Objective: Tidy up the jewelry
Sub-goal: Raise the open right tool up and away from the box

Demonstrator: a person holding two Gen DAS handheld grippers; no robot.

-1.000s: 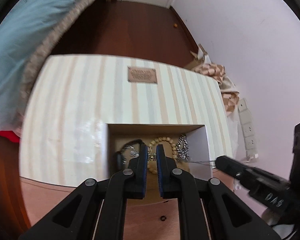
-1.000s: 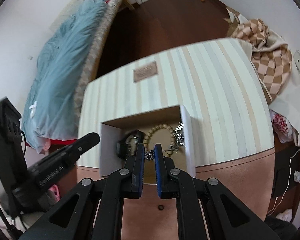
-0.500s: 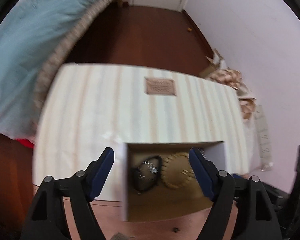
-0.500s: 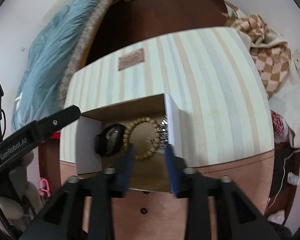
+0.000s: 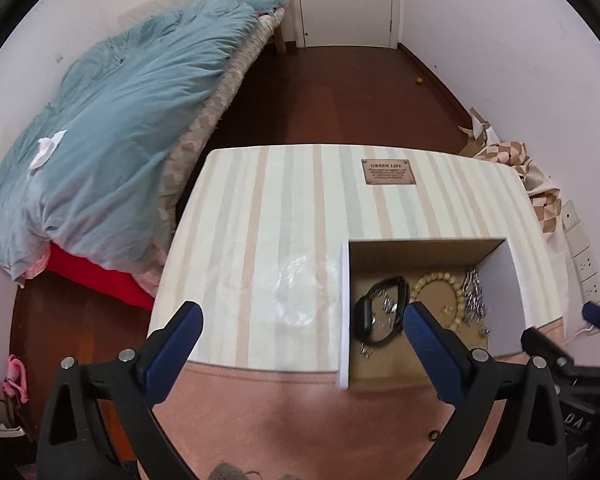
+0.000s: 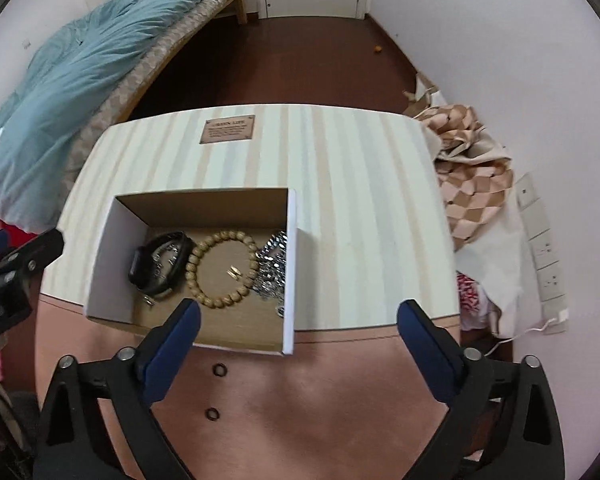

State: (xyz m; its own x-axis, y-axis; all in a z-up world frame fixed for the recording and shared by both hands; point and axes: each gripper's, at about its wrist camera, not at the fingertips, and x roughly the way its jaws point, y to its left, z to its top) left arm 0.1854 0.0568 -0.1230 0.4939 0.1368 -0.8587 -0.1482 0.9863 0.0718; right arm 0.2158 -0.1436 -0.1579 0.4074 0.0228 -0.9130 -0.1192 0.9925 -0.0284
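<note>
Both grippers – left (image 5: 302, 326) and right (image 6: 298, 322) – hover with fingers spread wide and empty above the striped desk (image 6: 340, 168), the jewelry – bead bracelet (image 6: 222, 268), black band (image 6: 160, 266), silver chain (image 6: 274, 268) – gathered in the open box (image 6: 112, 252).

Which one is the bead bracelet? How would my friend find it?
Find the open cardboard box on the striped table. Inside it, the bead bracelet lies in the middle, between a black band and a silver chain. It is the only ring of round tan wooden beads.
</note>
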